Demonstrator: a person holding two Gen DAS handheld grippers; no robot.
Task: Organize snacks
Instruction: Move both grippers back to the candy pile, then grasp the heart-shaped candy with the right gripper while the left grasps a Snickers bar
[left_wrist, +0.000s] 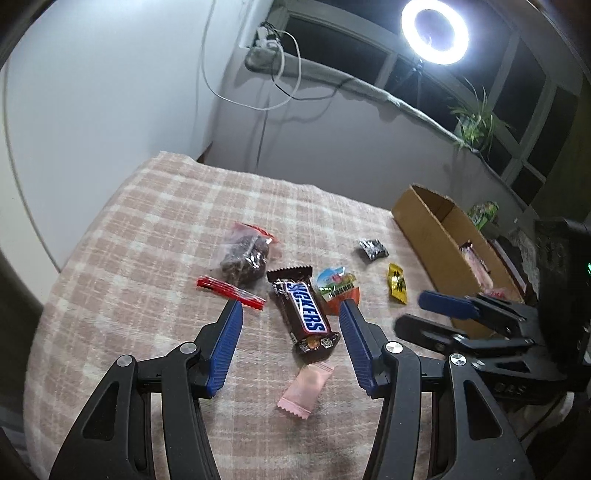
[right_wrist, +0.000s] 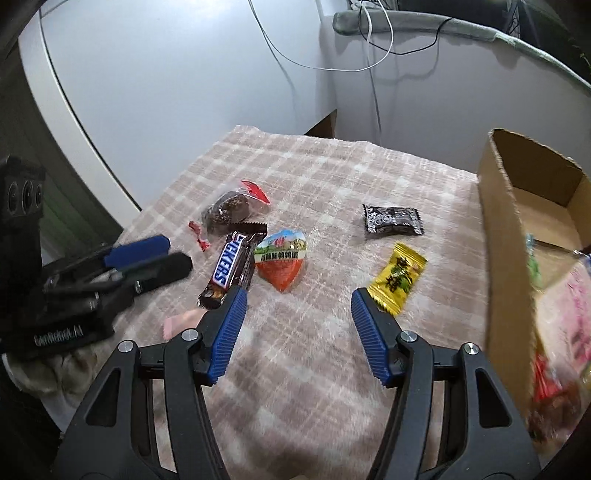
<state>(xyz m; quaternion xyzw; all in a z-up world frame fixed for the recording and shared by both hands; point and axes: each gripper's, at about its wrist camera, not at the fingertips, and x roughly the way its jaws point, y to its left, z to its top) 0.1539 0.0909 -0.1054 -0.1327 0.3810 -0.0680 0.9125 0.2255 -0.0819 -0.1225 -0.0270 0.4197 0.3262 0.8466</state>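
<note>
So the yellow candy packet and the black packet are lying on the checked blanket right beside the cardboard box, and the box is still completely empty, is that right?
Not quite. The cardboard box is not empty: the right wrist view shows several wrapped snacks already inside it. The rest stands: the yellow candy packet and the black packet lie on the checked blanket beside the box.

Pink-and-cream plaid cloth is showing beneath a brown, blue-lettered Snickers; beside it, yellow candy, pink wrapper.

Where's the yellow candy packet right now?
The yellow candy packet lies on the checked cloth, below the black packet, left of the cardboard box, by the right gripper.
</note>
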